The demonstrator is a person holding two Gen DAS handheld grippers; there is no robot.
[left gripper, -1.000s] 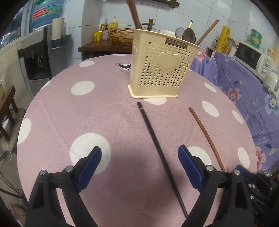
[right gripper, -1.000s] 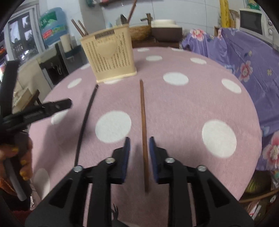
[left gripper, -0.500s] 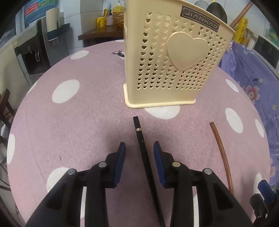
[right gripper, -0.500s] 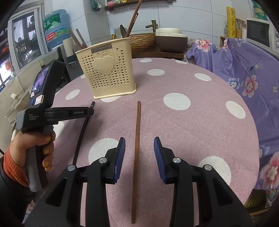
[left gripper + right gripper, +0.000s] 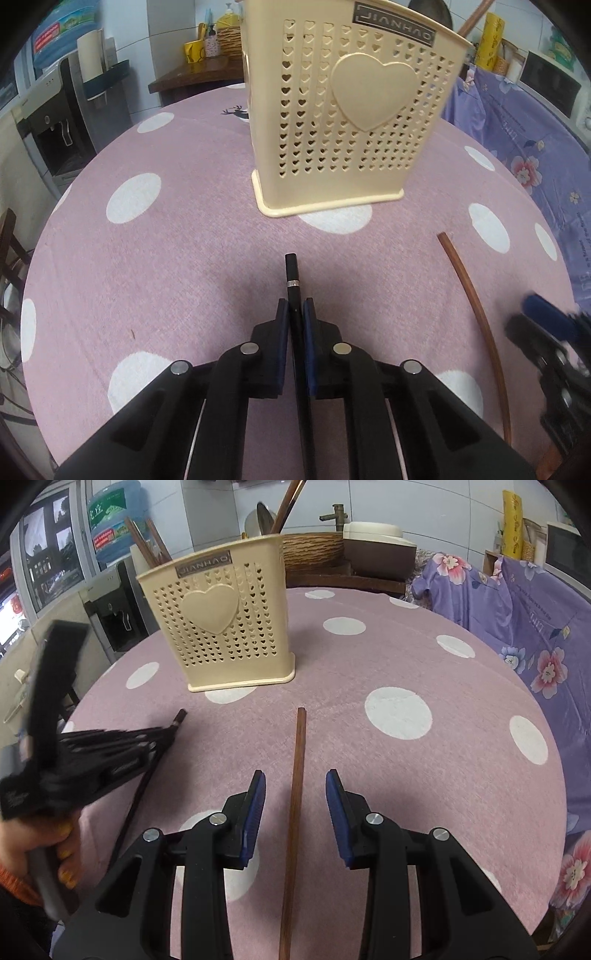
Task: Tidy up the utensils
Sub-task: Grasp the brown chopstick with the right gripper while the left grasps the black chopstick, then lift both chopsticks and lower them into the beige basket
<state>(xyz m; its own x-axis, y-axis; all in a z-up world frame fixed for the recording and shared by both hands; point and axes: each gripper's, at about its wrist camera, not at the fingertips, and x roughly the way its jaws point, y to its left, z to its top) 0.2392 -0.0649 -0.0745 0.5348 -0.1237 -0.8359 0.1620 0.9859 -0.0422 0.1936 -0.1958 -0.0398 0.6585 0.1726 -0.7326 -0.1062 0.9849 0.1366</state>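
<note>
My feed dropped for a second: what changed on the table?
The left gripper moved in toward the holder and closed on the black chopstick. The right gripper, open, straddles the brown chopstick, which lies untouched. The holder stayed put.

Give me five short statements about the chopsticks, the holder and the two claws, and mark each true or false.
1. The left claw is shut on the black chopstick. True.
2. The right claw grips the brown chopstick. False: its pads stand apart either side of it.
3. The holder lies on its side. False: it stands upright.
4. The brown chopstick lies on the table. True.
5. The tablecloth is striped. False: white dots.
</note>
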